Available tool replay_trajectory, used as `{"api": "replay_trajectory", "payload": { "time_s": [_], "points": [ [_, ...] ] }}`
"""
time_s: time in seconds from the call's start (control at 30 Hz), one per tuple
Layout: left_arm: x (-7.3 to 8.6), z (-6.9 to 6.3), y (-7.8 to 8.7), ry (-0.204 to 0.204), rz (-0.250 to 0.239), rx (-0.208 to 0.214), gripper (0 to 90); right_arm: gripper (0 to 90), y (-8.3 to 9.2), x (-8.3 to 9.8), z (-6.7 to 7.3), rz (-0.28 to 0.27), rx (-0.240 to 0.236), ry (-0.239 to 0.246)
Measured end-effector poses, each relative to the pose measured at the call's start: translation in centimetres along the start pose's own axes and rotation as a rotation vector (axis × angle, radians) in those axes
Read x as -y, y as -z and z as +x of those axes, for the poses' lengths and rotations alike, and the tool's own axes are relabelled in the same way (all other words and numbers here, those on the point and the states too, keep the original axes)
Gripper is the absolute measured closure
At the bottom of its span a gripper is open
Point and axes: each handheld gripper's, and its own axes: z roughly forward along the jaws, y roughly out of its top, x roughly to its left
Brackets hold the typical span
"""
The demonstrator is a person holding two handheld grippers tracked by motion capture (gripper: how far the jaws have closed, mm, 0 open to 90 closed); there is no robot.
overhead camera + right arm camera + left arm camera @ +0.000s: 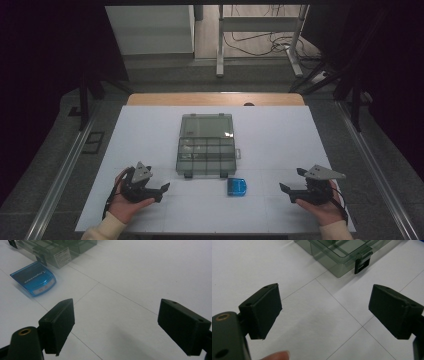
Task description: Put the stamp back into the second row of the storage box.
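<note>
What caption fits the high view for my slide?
Both grippers, left and right, rest open on the white table, flanking an open compartment box and small blue case.

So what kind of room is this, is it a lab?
Probably a lab or recording workspace, not a home. A person holds a gripper in each hand, left gripper and right gripper, over a white table holding a clear compartment box, with loose cables on the floor behind.

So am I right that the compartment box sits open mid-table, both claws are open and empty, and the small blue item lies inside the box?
Not quite: the small blue item lies on the table in front of the compartment box, outside it, as the high view shows. The left claw and right claw are open and empty.
</note>
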Motion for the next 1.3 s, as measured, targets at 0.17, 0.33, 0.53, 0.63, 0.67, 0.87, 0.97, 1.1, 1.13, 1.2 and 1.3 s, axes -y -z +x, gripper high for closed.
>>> {"api": "replay_trajectory", "payload": {
  "time_s": [0.17,0.33,0.53,0.63,0.67,0.87,0.97,1.1,1.13,1.2,1.3],
  "points": [
    [0.1,0.0,0.1,0.005,0.004,-0.001,11.6,14.3,-0.1,0.0,-0.1,-0.001,-0.004,-0.008],
    [0.1,0.0,0.1,0.014,0.005,-0.011,11.6,14.3,-0.6,-0.3,-0.2,0.001,-0.007,0.000],
    [0.1,0.1,0.2,0.016,0.001,-0.017,11.7,14.6,-0.7,-0.3,-0.3,0.011,0.001,-0.001],
    [0.1,0.1,0.3,0.015,-0.004,-0.016,11.7,14.7,-0.8,-0.3,-0.3,0.013,-0.001,0.001],
    [0.1,0.1,0.3,0.014,-0.004,-0.016,11.7,14.7,-0.9,-0.3,-0.3,0.015,-0.004,0.003],
    [0.1,0.1,0.2,0.007,-0.002,-0.011,11.6,15.4,-1.0,-0.7,0.1,0.018,-0.026,0.024],
    [0.1,0.0,0.4,0.007,-0.007,-0.017,11.6,15.4,-0.9,-1.1,0.3,0.013,-0.036,0.027],
    [0.1,0.0,0.5,0.007,-0.008,-0.020,11.6,15.4,-1.0,-1.8,0.6,0.007,-0.056,0.039],
    [0.1,0.0,0.5,0.011,-0.011,-0.019,11.6,15.4,-1.0,-2.1,0.7,0.010,-0.065,0.041],
    [0.1,0.0,0.5,0.007,-0.007,-0.017,11.6,15.3,-1.0,-2.5,1.0,0.015,-0.079,0.055],
    [0.1,-0.1,0.3,-0.006,0.002,-0.012,11.6,15.3,-1.0,-3.1,1.6,0.023,-0.099,0.085]
  ]
}}
